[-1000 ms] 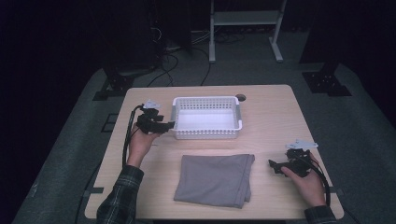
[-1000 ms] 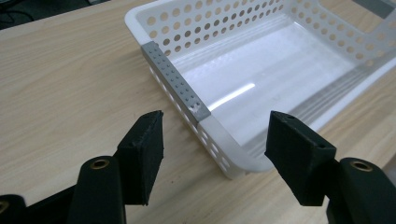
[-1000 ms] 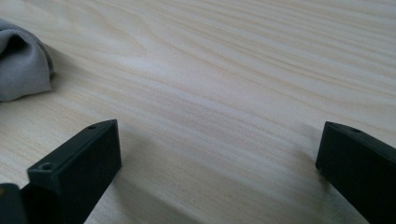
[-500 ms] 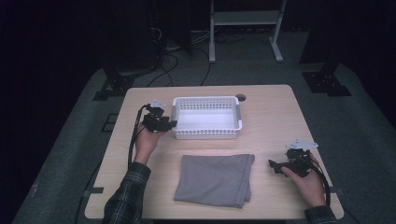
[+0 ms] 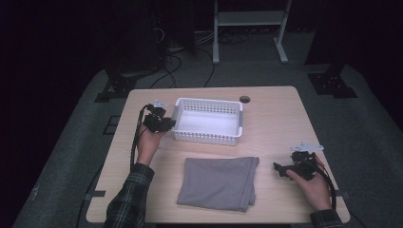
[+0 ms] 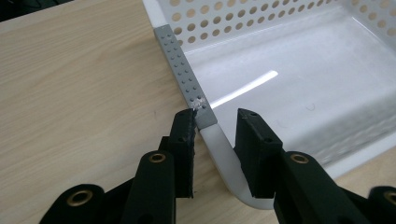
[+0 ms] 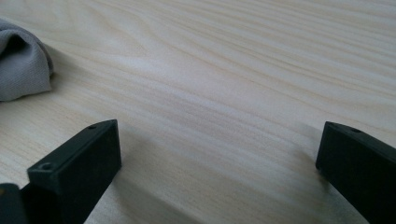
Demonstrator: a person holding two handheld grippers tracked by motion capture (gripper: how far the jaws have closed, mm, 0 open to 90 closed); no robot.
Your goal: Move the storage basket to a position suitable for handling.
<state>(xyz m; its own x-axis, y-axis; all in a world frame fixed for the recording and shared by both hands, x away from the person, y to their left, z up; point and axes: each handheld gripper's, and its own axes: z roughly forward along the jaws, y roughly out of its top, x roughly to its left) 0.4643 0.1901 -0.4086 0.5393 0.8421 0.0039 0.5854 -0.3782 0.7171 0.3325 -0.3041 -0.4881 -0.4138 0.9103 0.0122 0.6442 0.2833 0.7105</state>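
Left gripper (image 5: 167, 124), pinched onto the near-left rim of the white perforated basket (image 5: 209, 101), at the basket's 9 o'clock in the high view. Jaws just been closing, rim between them. One jaw outside against the grey studded strip (image 6: 182, 65) stuck along the lip, the other inside, tight by the wall as far as the left gripper view tells. Astride the edge rather than over the corner, probably for a firm bite on thin plastic, and for a hold that lets the basket be dragged or steadied without tipping. Left hand (image 5: 148, 145) low behind it at 7 o'clock, cable trailing back along the sleeve.

Basket itself empty, upright on the wooden table (image 5: 275, 123), toward 12 o'clock from the folded grey cloth (image 5: 218, 183), apart from it by a strip of bare wood. Likely the cloth's destination, hence the grip on it.

Right gripper (image 5: 277, 170), spread wide, nothing between the jaws, hovering low over bare tabletop. Parked at the cloth's 3 o'clock, jaws pointing toward its edge. Cloth's rumpled corner (image 7: 21, 65) at 10 o'clock in the right gripper view. Seemingly poised for picking the cloth up once the basket is secured.
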